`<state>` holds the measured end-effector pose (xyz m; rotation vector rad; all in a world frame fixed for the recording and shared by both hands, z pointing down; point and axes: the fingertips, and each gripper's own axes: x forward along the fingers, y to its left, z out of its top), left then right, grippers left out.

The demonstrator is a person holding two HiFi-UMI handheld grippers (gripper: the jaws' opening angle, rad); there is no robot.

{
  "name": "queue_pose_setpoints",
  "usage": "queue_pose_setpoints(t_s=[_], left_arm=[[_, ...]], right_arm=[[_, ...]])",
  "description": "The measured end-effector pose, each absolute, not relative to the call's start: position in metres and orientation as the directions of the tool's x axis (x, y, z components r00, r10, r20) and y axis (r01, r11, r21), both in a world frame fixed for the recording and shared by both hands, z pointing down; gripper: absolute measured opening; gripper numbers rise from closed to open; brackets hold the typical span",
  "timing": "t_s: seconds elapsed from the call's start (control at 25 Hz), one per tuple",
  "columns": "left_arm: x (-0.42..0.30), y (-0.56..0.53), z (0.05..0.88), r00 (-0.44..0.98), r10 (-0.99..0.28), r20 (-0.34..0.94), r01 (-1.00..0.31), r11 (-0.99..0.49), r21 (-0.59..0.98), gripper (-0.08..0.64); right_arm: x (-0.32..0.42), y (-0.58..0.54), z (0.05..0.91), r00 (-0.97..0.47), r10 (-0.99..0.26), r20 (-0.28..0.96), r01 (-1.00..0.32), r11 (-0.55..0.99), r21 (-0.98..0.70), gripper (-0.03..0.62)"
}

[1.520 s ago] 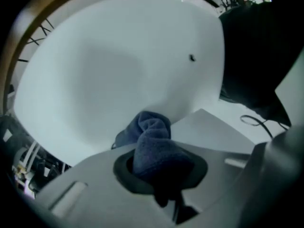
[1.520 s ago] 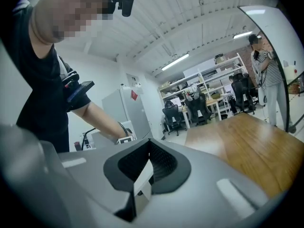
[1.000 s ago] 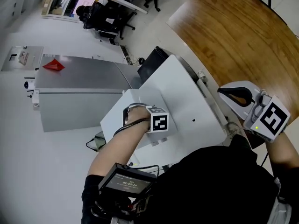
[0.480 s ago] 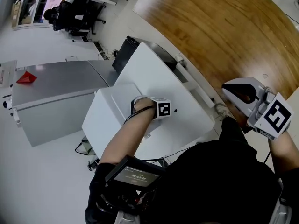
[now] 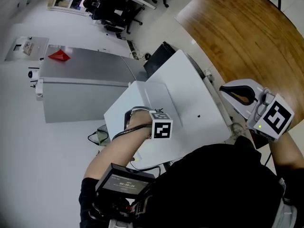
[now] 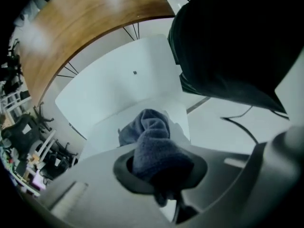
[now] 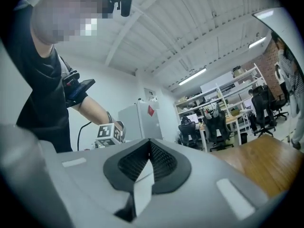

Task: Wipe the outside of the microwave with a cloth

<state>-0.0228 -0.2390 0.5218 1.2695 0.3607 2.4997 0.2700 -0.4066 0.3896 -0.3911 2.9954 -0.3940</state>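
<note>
Large white box-shaped microwave point(image 5: 187, 96) near round brown wooden table point(image 5: 237, 32). Step in hand: wiping top panel. Left gripper point(image 5: 137, 119) clamped on bunched grey-blue fleece cloth point(image 6: 153, 144), cloth apparently pressed to panel near its left edge. Right gripper point(image 7: 144, 172) jaws together, empty, held off to side. Next: sweep cloth across panel under steady pressure.

Left gripper on the microwave, right gripper off to the side.

I've got my left gripper point(image 5: 147, 121) low at the near-left part of the white microwave's point(image 5: 190, 94) top, my bare forearm running up to it from below. My right gripper point(image 5: 240, 98) hangs just past the casing's right edge, apart from it, above the brown wooden surface point(image 5: 247, 37). Left of the microwave stands a grey cabinet point(image 5: 80, 87) with a red folded thing point(image 5: 59, 56) on top. A small screen point(image 5: 124, 184) sits strapped on my left arm.
</note>
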Motion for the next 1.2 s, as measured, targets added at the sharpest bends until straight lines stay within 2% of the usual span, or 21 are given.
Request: queue_pose_setpoints(t_s=[0.16, 0.44, 0.64, 0.76, 0.92, 1.04, 1.2], left_arm=[[-0.026, -0.239, 0.569, -0.575, 0.403, 0.712, -0.151, -0.908, 0.392, 0.052], [-0.034, -0.235, 0.698, -0.622, 0.426, 0.657, -0.095, -0.874, 0.477, 0.051], [-0.027, -0.231, 0.729, -0.594, 0.471, 0.652, -0.102, -0.848, 0.520, 0.046], [-0.019, -0.229, 0.709, -0.542, 0.495, 0.680, -0.123, -0.846, 0.518, 0.054], [0.016, -0.230, 0.599, -0.407, 0.487, 0.773, -0.136, -0.869, 0.476, 0.054], [0.012, -0.226, 0.526, -0.446, 0.446, 0.776, -0.120, -0.889, 0.442, 0.054], [-0.006, -0.215, 0.525, -0.512, 0.430, 0.744, -0.148, -0.897, 0.416, 0.054]], right_arm=[[0.269, -0.410, 0.401, -0.963, -0.267, -0.044, -0.245, 0.929, -0.278, 0.005], [0.289, -0.401, 0.471, -0.944, -0.315, 0.096, -0.328, 0.871, -0.366, 0.005], [0.295, -0.392, 0.490, -0.937, -0.314, 0.156, -0.350, 0.851, -0.391, 0.005], [0.285, -0.393, 0.475, -0.945, -0.300, 0.126, -0.326, 0.866, -0.379, 0.005], [0.270, -0.400, 0.431, -0.958, -0.282, 0.050, -0.282, 0.895, -0.346, 0.005], [0.257, -0.406, 0.398, -0.965, -0.261, -0.015, -0.245, 0.922, -0.301, 0.005], [0.248, -0.412, 0.376, -0.970, -0.229, -0.076, -0.204, 0.946, -0.253, 0.005]])
